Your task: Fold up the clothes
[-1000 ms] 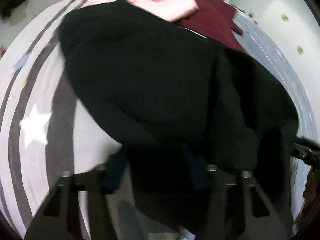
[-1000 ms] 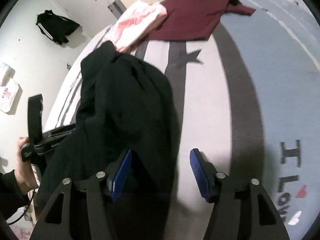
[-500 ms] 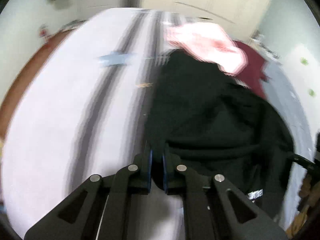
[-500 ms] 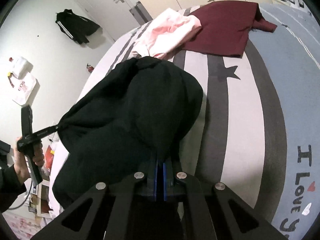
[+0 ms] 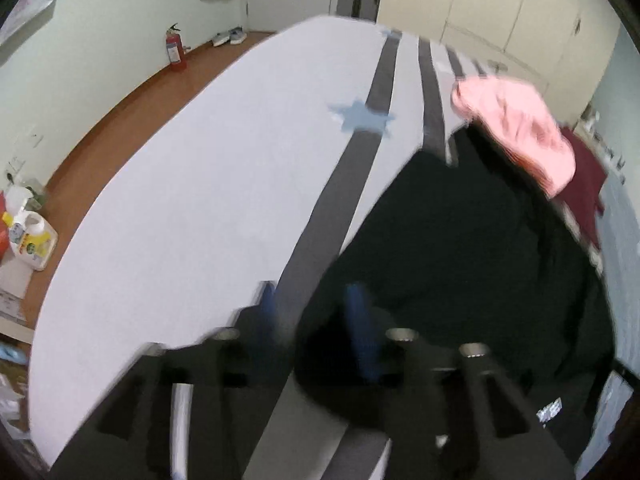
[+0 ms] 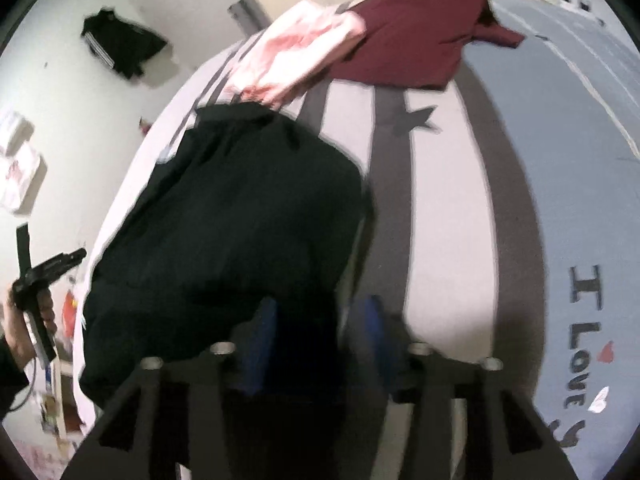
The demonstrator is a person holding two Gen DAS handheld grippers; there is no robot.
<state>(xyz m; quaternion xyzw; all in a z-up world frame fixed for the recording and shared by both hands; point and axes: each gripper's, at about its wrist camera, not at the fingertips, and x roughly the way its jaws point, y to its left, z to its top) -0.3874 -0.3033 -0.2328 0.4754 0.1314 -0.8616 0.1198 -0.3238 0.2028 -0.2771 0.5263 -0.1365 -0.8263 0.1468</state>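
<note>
Striped grey-and-white bedding [image 5: 208,208] carries a crumpled black fabric garment [image 6: 240,216] by the bed's near edge. Both the left gripper [image 5: 312,312] and right gripper [image 6: 320,332] are opening, cloth between their jaws unpinched. Best: let go fully, then smooth flat before creasing.

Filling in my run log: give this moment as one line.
left gripper: opening, nothing pinched | right gripper: opening, over black garment | garment: on bed

Sweater [image 6: 240,232] on bed [image 6: 440,220], before shirts [image 6: 360,44]
</note>
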